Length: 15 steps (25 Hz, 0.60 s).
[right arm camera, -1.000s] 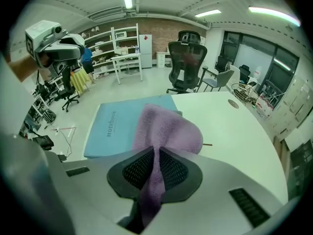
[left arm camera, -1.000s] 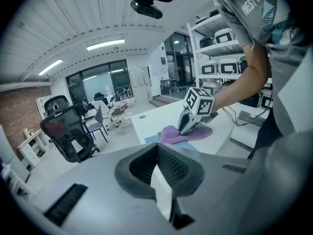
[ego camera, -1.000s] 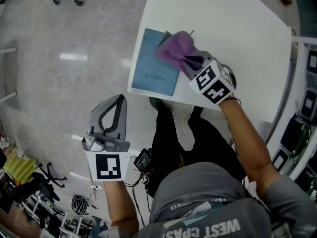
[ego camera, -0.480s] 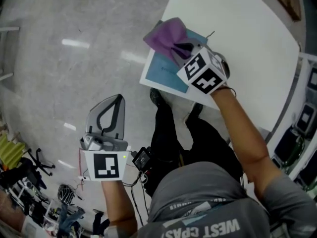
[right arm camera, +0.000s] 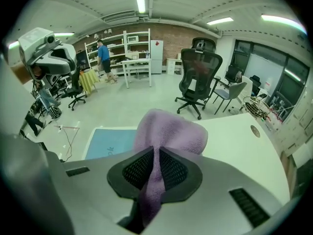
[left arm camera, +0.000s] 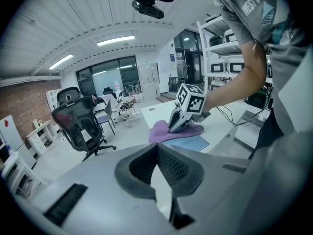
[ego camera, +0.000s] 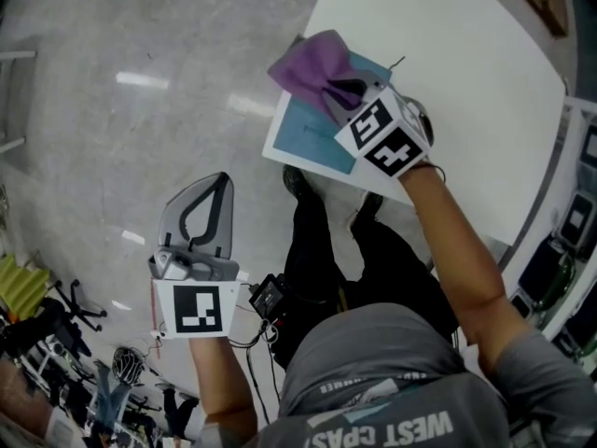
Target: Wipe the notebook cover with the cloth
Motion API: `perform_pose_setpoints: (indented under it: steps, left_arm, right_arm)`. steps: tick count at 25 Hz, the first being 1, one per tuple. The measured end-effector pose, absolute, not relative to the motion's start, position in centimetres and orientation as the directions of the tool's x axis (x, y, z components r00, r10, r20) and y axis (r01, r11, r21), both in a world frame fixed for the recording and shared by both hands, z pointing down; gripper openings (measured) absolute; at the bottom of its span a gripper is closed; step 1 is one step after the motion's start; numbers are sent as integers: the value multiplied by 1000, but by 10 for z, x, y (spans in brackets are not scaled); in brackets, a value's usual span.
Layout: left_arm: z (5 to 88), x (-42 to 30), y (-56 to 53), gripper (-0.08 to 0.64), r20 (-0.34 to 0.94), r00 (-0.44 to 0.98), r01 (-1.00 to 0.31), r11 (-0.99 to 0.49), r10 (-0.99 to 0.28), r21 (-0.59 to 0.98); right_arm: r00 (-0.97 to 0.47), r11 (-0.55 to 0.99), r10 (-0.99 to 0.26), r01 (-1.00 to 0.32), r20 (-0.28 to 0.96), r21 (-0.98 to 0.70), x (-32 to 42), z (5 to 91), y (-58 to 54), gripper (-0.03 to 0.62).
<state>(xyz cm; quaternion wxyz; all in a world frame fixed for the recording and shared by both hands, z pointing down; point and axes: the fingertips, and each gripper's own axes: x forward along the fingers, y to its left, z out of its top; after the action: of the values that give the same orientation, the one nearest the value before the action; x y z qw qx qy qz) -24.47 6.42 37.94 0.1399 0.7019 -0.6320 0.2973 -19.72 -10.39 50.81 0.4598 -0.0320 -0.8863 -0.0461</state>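
1. Step in hand: wiping, by my read. The right tool (right arm camera: 154, 168) is clamped on a fold of the purple cloth (ego camera: 317, 63). The rest of the cloth fans out ahead of the pads onto the notebook (ego camera: 312, 138).
2. The notebook has a blue cover and lies flat. The worktop (ego camera: 448, 73) edge runs just beside the notebook's near and left sides. The cloth covers the notebook's far part and reaches past its far-left corner. The near part of the cover is exposed.
3. The left tool (left arm camera: 159, 170) has its jaws together with nothing in them. It hangs well apart from the notebook, on the person's side of it and over the floor (ego camera: 140, 110), so it isn't bracing anything.
4. Next move, as I judge it:
   - Drag the cloth back across the exposed near part of the notebook.
   - Keep the pinch firm and press down so the cloth lies flat rather than bunched.
   - Risk: the notebook is unpinned right at the worktop edge, so a hard stroke could slide it off.
   - The left tool could hold down a notebook corner.
5. Surface: the worktop is white, smooth and matte, so I expect low friction under the notebook.
6. Room:
   - Glossy grey floor left of the notebook.
   - An office chair (right arm camera: 198, 75) well beyond the notebook.
   - Shelving (right arm camera: 120, 45) and a brick wall (right arm camera: 171, 38) further off.
   - A person (right arm camera: 102, 55) stands by the shelving.
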Motion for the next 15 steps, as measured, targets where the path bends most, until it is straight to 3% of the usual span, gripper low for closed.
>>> perform_pose_setpoints:
  steps: [8, 15]
  left_arm:
    - [369, -221, 30, 3, 583, 98, -948, -253, -807, -192]
    - [368, -202, 21, 3, 581, 127, -945, -276, -804, -176]
  right_arm:
    - [-542, 998, -54, -46, 839, 35, -127, 511, -135, 57]
    - [-525, 997, -73, -53, 848, 53, -109, 510, -146, 57]
